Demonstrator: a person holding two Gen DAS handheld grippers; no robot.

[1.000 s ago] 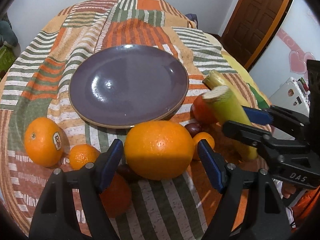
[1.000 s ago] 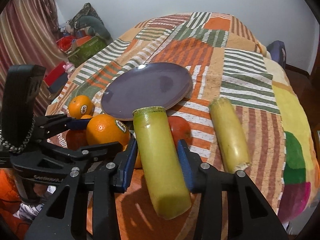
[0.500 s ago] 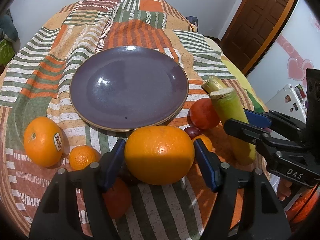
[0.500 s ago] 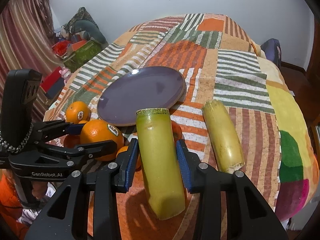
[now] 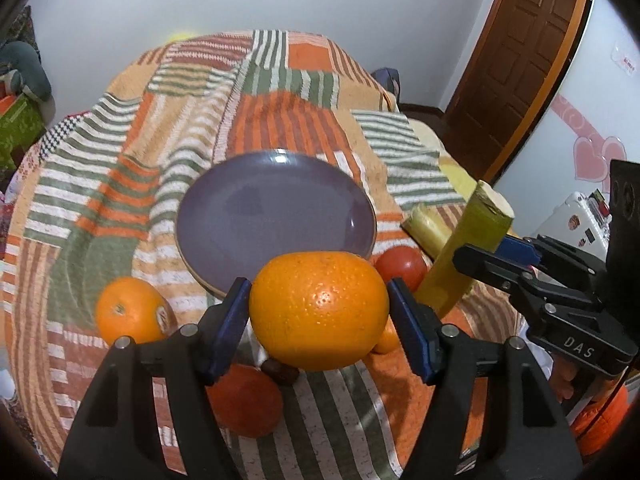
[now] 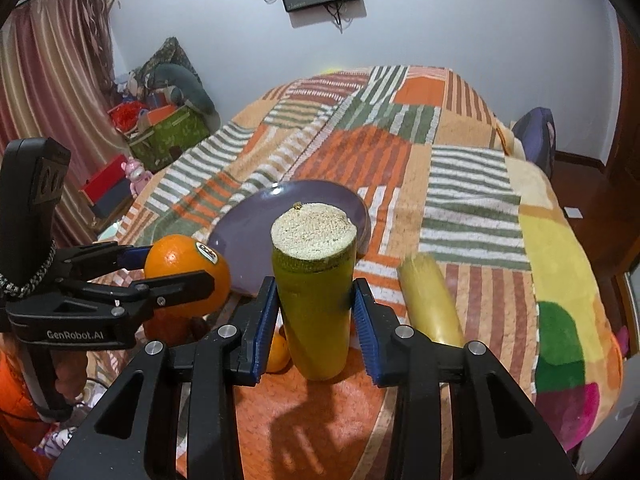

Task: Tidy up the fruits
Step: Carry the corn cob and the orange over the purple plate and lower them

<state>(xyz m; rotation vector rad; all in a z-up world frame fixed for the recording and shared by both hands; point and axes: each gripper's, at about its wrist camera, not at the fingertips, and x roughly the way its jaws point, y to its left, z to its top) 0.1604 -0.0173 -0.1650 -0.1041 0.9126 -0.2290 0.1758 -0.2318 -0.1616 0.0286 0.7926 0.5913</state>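
L tool clamped on large orange, held above bed just short of purple plate; plate lies straight ahead. R tool grips green cane piece, long axis upright, plate ahead-left. L nearer plate.

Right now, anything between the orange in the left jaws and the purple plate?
Nothing. In the left wrist view, the large round orange overlaps the near rim of the round purple plate; no fruit sits between.
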